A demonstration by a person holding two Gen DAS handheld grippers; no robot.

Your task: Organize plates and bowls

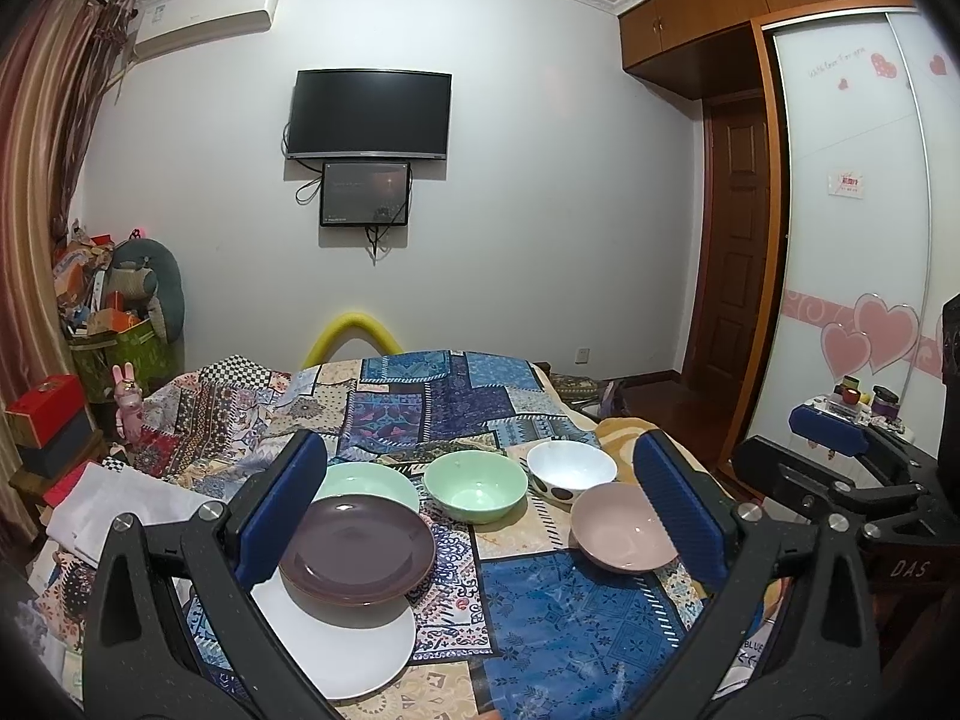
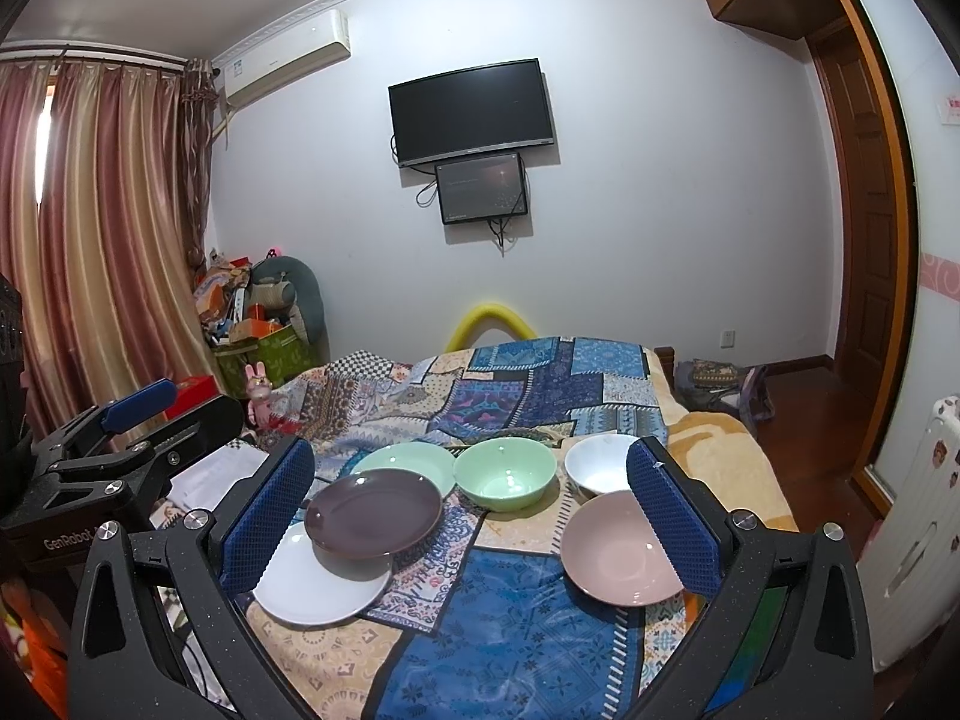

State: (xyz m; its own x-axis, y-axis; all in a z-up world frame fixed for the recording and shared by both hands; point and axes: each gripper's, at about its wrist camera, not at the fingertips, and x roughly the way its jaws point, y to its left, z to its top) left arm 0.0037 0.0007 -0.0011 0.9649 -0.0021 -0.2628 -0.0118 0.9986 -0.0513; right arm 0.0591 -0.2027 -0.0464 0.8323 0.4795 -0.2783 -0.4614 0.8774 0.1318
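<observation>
The dishes lie spread on a bed (image 2: 528, 648) under a patchwork cover, and by the look of it the sorting has barely begun. On the left, 3 plates overlap loosely: the white plate (image 2: 318, 591) nearest, the purple plate (image 2: 373, 513) resting on its far edge, and the green plate (image 2: 408, 463) partly under the purple one at the far side. That is a rough pile, not a squared stack. The 3 bowls stand apart and none is nested: the green bowl (image 2: 505, 473) in the middle, the white bowl (image 2: 600, 468) with dark dots to the far right, and the pink bowl (image 2: 621, 546) nearer on the right, just beside the white one.

The left tool (image 1: 480, 510) has its fingers spread wide with nothing between them, and it sits back from the dishes. The right tool (image 2: 474, 516) is likewise wide apart and holds nothing.

Likely left to do: square the 3 plates and nest the 3 bowls. The cover between the 2 groups and in the near middle is bare, which gives room to build a stack. The bed's right edge drops off not far beyond the pink and white bowls, and the soft, wrinkled cover could let a stack tilt.
</observation>
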